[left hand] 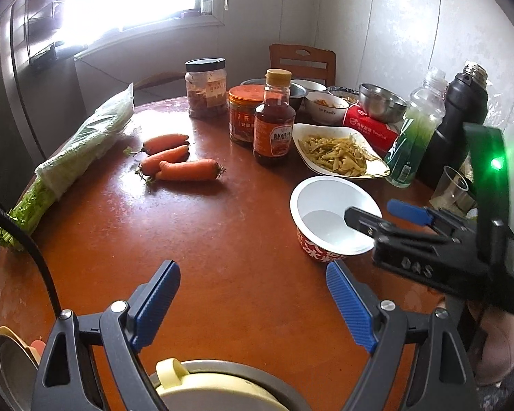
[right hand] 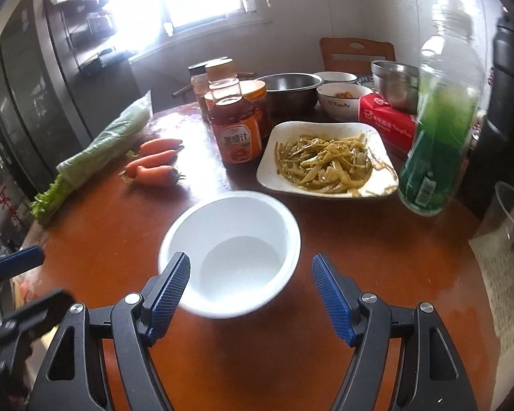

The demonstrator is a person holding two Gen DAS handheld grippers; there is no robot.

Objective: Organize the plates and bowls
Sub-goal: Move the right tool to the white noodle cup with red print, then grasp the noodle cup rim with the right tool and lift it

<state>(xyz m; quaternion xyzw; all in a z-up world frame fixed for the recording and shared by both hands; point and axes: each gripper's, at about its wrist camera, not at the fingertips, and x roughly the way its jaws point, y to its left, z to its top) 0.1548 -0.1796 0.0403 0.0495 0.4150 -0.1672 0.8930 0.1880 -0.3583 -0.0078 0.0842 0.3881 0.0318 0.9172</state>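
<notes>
- The left hand-held gripper [left hand: 253,304] hangs over the near edge of the round, glossy red-brown desk [left hand: 222,239], its blue-padded jaws spread wide with nothing between them.
- Just under it, at the bottom of the left wrist view, sits a pale yellow lidded container inside a grey metal bowl [left hand: 222,390]; how they fit together is partly hidden.
- The right hand-held gripper [right hand: 252,294] also stands wide open and holds nothing. Its left finger [right hand: 169,291] overlaps the rim of the empty white paper bowl with a red printed outside [right hand: 236,250], while its right finger stays outside the bowl; whether any pad touches the bowl I cannot tell.
- That paper bowl stands upright on the desk, near its right front.
- Just behind it lies a white squarish plate of yellow-green shredded vegetables [right hand: 325,161].
- To the left lie three orange carrots [left hand: 178,161] and a bagged bunch of green leafy vegetable [left hand: 82,150].
- Right of the plate stands a clear plastic bottle of green drink [right hand: 438,126].
- Behind the plate are an amber sauce bottle with an orange label [right hand: 234,120], a red tissue pack [right hand: 387,120], a white ceramic bowl with food scraps [right hand: 339,101] and steel bowls [right hand: 291,89].
</notes>
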